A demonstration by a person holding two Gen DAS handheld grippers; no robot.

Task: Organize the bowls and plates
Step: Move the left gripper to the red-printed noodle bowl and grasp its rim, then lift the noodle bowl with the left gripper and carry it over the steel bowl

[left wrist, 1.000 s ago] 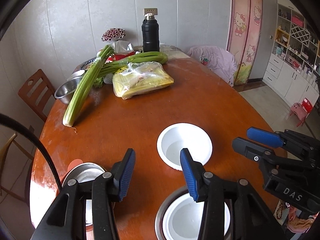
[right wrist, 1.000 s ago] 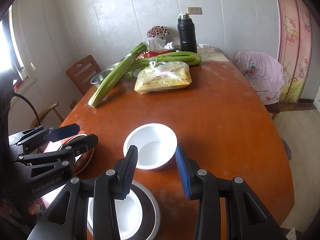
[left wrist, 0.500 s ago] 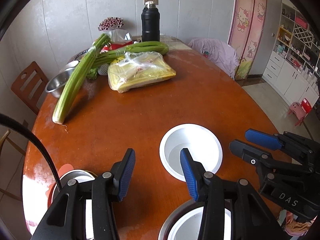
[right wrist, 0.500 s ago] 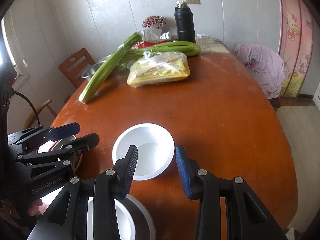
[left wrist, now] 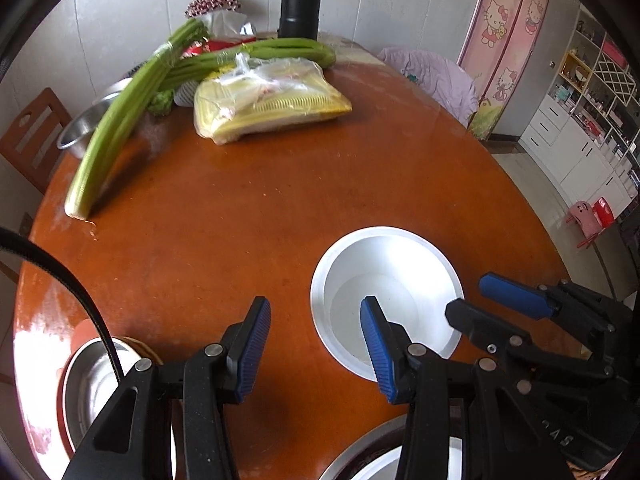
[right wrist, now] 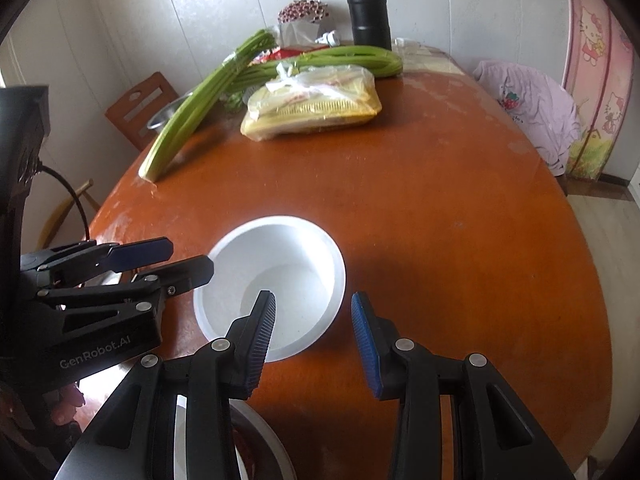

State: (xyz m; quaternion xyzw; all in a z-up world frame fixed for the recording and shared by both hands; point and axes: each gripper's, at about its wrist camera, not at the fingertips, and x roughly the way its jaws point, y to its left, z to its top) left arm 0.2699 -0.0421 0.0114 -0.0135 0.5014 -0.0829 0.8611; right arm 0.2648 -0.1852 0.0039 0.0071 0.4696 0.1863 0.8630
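A white bowl (left wrist: 386, 284) (right wrist: 280, 268) stands alone on the near part of the orange-brown table (left wrist: 240, 220). My left gripper (left wrist: 315, 320) hovers open at its left rim, the right finger over the bowl and nothing between the pads. My right gripper (right wrist: 313, 316) is open at the bowl's near right rim, its left finger above the inside. Each gripper shows in the other's view: the right gripper (left wrist: 468, 295) and the left gripper (right wrist: 188, 258). A second white bowl (right wrist: 188, 436) sits in a steel dish (left wrist: 360, 456) just below the grippers. A steel bowl (left wrist: 92, 384) rests on a red plate at the near left.
Long celery stalks (left wrist: 120, 120), a yellow bagged packet (left wrist: 268, 100), a black flask (left wrist: 300, 0) and another steel bowl (left wrist: 80, 128) crowd the far end. A wooden chair (right wrist: 140, 108) stands on the left; a chair with purple cloth (right wrist: 532, 108) on the right.
Both grippers have come down and forward toward the lone white bowl, which now looks larger and sits right at their fingertips. Their jaw gaps look the same.
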